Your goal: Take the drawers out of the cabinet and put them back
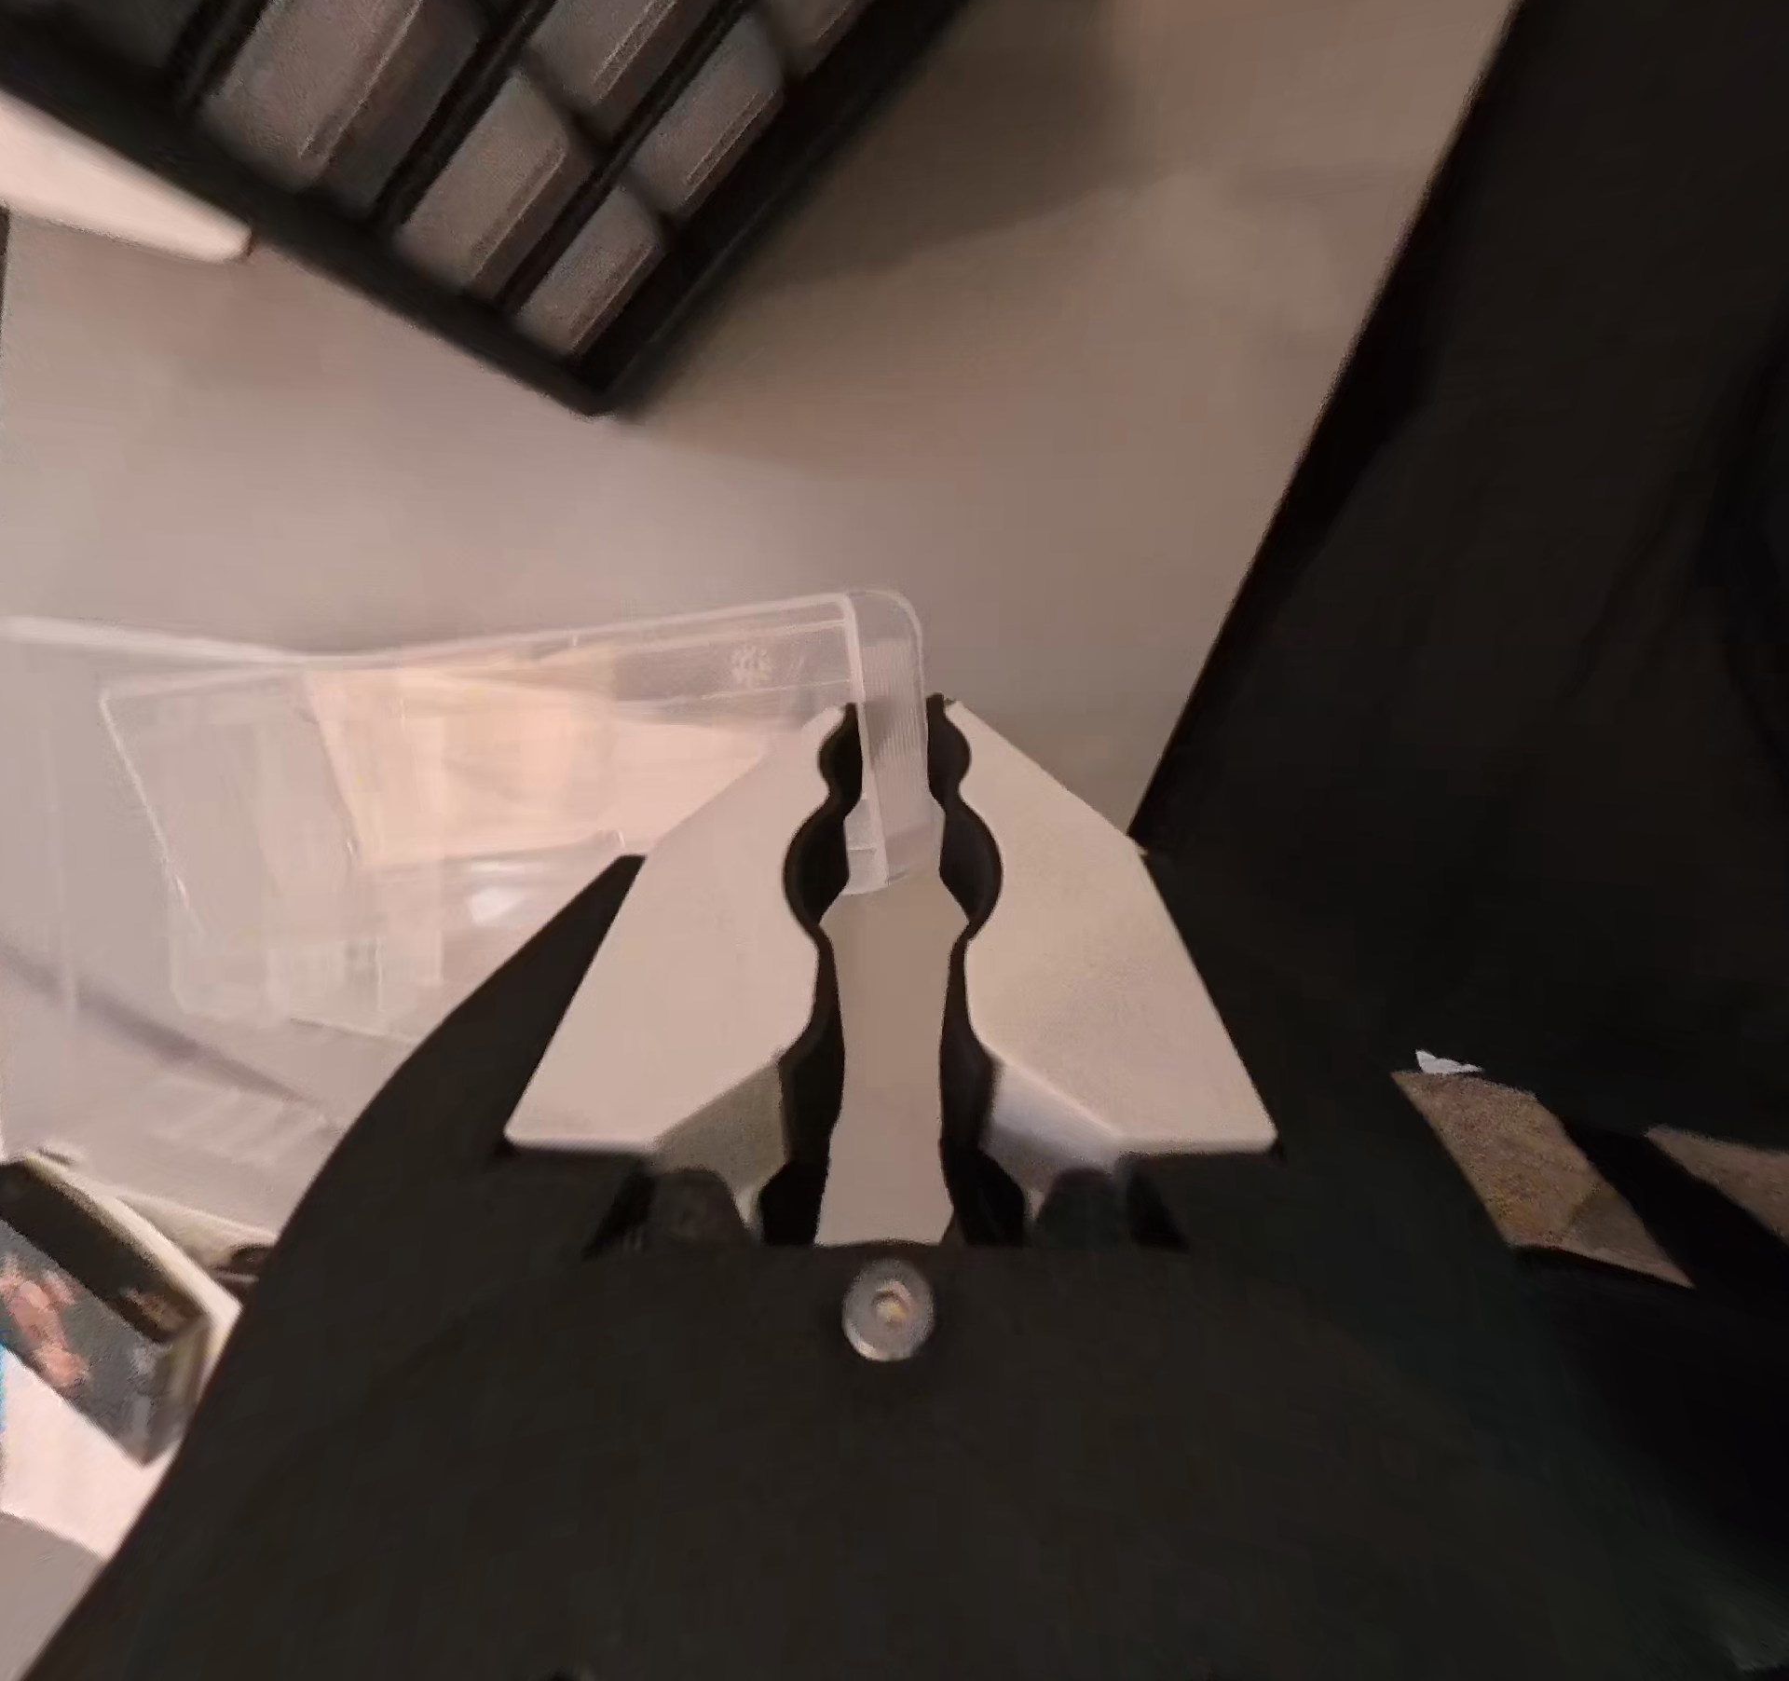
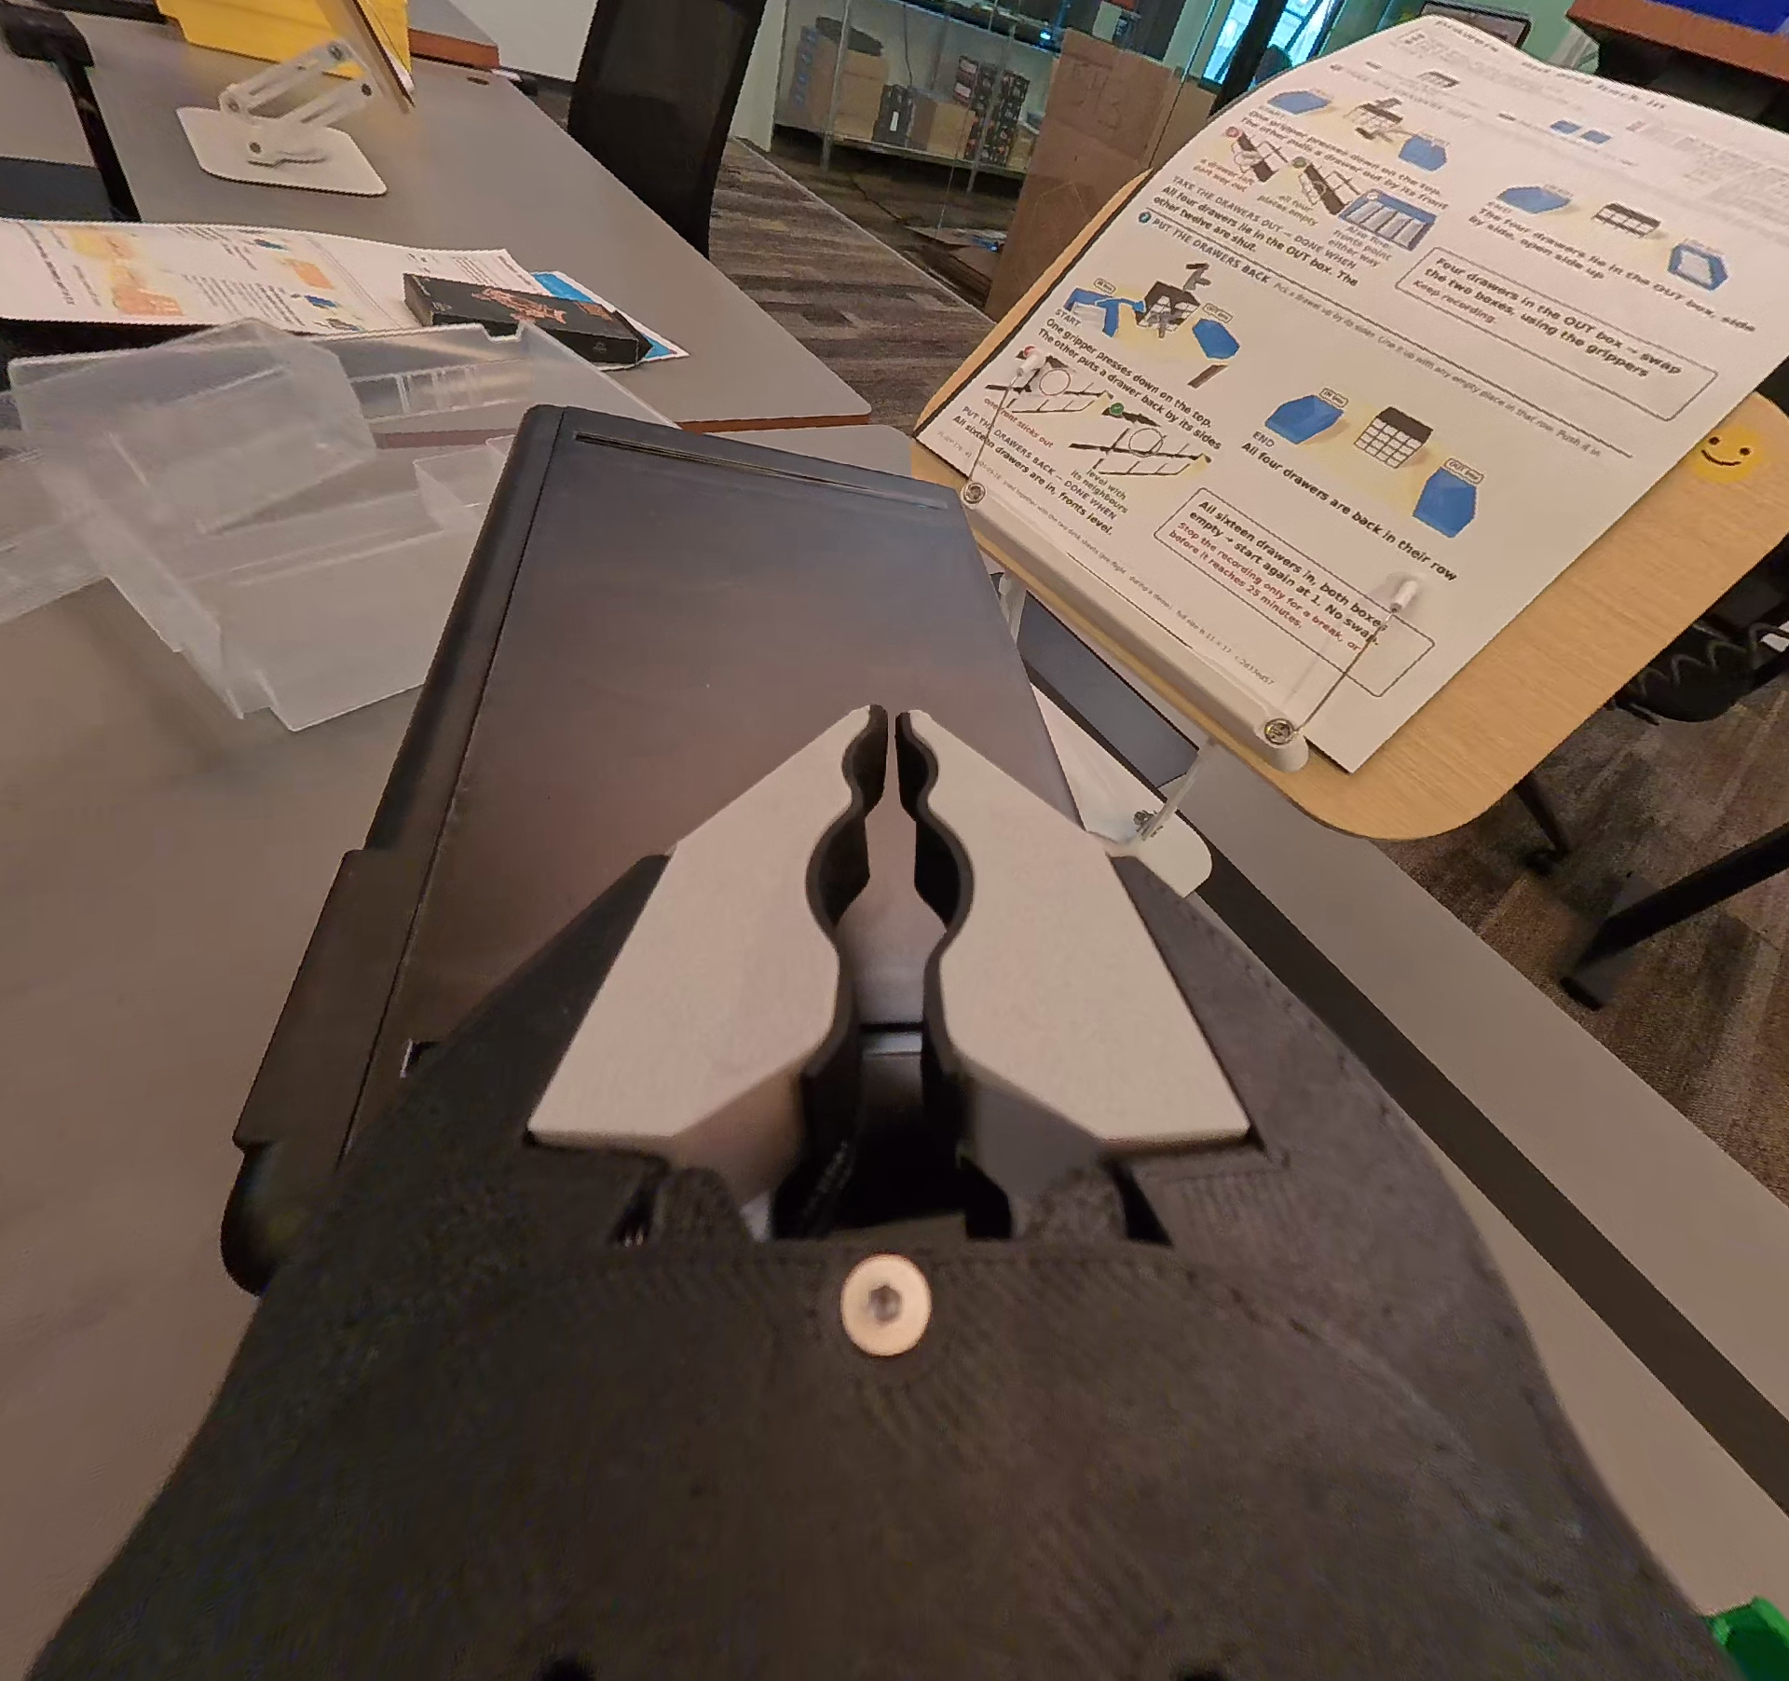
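Left wrist view: my left gripper [image 1: 891, 724] pinches a clear drawer [image 1: 542, 744] by its handle.
My right gripper [image 2: 891, 726], pressed together, rests on the black cabinet [image 2: 697, 628].

A white printed instruction sheet [image 2: 1355, 357] with blue drawings bore lines of writing on the tilted wooden stand [image 2: 1568, 657]. More printed papers [image 2: 194, 274] and a small black printed box [image 2: 523, 318] lay on the grey surface [image 2: 542, 211].

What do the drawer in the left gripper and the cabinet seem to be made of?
Drawer: apparently clear, glossy plastic; the table shows through its walls. Cabinet: looks like black, smooth, moulded plastic with a dull sheen on top, though coated metal can't be excluded.
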